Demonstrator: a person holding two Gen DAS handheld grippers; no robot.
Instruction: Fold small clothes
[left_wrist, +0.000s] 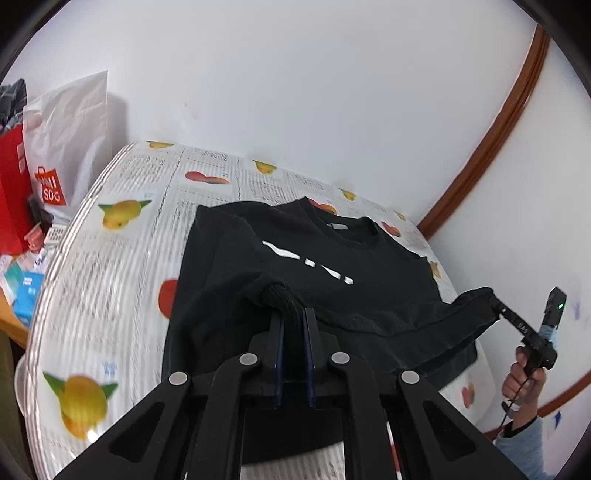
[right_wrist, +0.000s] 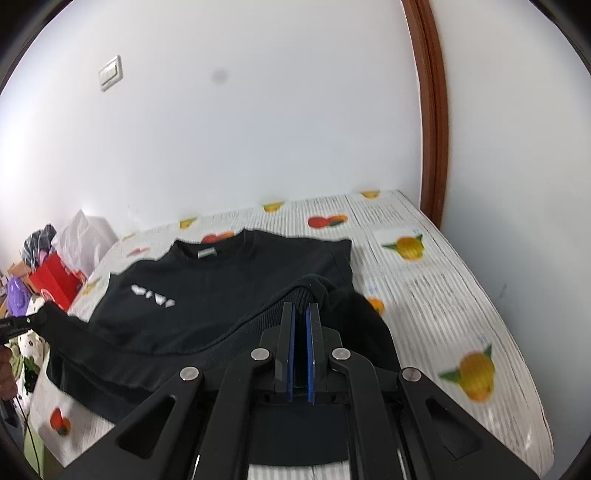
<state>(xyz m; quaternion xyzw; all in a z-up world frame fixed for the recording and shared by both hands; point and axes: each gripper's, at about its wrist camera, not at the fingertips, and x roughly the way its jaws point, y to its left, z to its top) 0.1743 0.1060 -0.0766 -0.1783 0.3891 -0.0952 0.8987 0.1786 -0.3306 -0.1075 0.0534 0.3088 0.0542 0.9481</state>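
Both grippers (left_wrist: 293, 314) (right_wrist: 302, 308) — raised, clamping sweatshirt (left_wrist: 369, 280) hem

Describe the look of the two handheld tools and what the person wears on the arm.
Each tool, left and right, is matte black with blue pads lining its fingers and silver round pivot pins on angular linkage arms. The right tool's handle shows a green light and trails a black cable. The person's sleeve is light blue.

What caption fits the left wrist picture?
Left gripper pinches a black sweatshirt cuff over the fruit-print table.

Bright, even light on the plain white wall (left_wrist: 295, 92); fruit-printed striped tablecloth (left_wrist: 110, 295) smears with motion blur, fisheye bends edges.
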